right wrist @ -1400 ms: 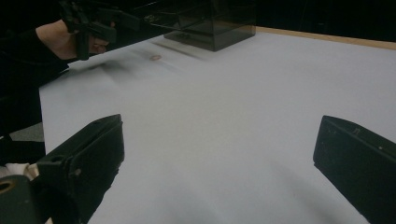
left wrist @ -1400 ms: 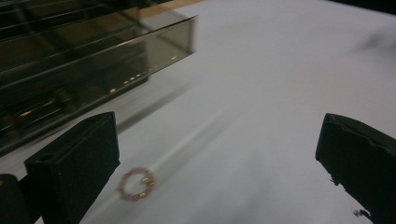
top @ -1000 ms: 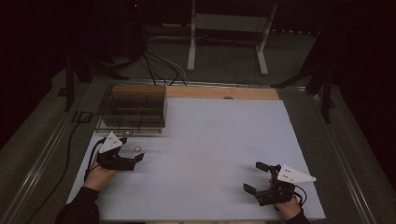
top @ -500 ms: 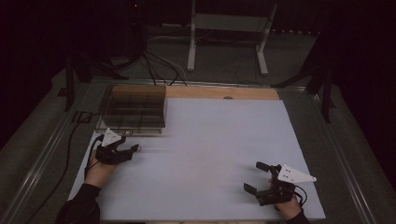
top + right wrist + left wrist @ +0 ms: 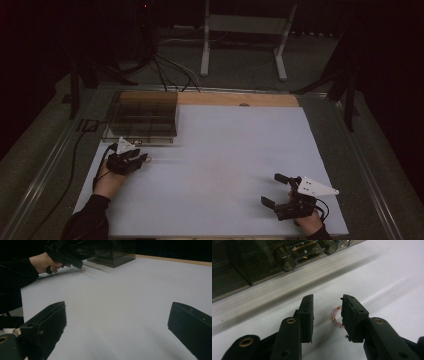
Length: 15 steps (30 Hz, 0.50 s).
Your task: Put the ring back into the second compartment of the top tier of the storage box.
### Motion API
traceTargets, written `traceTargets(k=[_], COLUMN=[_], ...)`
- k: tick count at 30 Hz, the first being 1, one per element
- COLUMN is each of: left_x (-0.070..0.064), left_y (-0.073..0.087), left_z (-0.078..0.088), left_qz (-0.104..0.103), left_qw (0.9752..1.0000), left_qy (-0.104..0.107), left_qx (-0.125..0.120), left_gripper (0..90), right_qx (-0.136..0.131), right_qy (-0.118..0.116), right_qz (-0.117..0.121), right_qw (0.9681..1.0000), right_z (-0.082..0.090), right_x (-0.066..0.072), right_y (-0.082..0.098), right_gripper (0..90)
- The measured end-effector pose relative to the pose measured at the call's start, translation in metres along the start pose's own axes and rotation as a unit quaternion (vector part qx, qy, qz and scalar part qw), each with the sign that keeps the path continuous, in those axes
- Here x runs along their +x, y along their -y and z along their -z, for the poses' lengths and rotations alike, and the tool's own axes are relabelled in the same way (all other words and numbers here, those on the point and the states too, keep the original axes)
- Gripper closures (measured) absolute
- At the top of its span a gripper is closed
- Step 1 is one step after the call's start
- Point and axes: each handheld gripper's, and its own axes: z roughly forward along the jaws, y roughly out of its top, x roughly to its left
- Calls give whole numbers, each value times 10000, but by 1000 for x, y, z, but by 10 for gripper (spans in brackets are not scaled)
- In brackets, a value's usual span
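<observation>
Bracelet [image 5: 336,318] lies between the narrowing left tongs [image 5: 327,317].

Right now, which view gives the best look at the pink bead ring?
The left gripper view: the bead ring lies on the white mat between the left gripper fingers, beads distinct, partly hidden by one finger. The high view shows a tiny loop; the right gripper view a faint speck.

One small pink beaded ring with a gold bead [image 5: 336,318], one dark transparent compartmented plastic box [image 5: 142,116] at the white desk's [image 5: 235,150] far left corner, two black two-jaw grippers.
</observation>
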Motion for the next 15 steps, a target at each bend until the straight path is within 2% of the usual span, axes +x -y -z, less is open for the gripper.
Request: traceTargets(k=[2,4,9,15], left_x=[0,1,0,2], left_y=[0,0,1,1], left_z=[-2,-4,-9,-12], left_qz=[6,95,30,83], left_qw=[10000,9999,9998,9996], left_qy=[-10,137,149,218], left_qx=[30,26,138,178], left_gripper=[665,680,730,791], right_qx=[1,7,1,16], right_qy=[4,0,20,27], right_qz=[6,13,26,38], right_qw=[10000,10000,10000,10000], right_z=[0,0,0,0], right_x=[0,0,0,0], right_y=[0,0,0,0], right_gripper=[18,18,18,19])
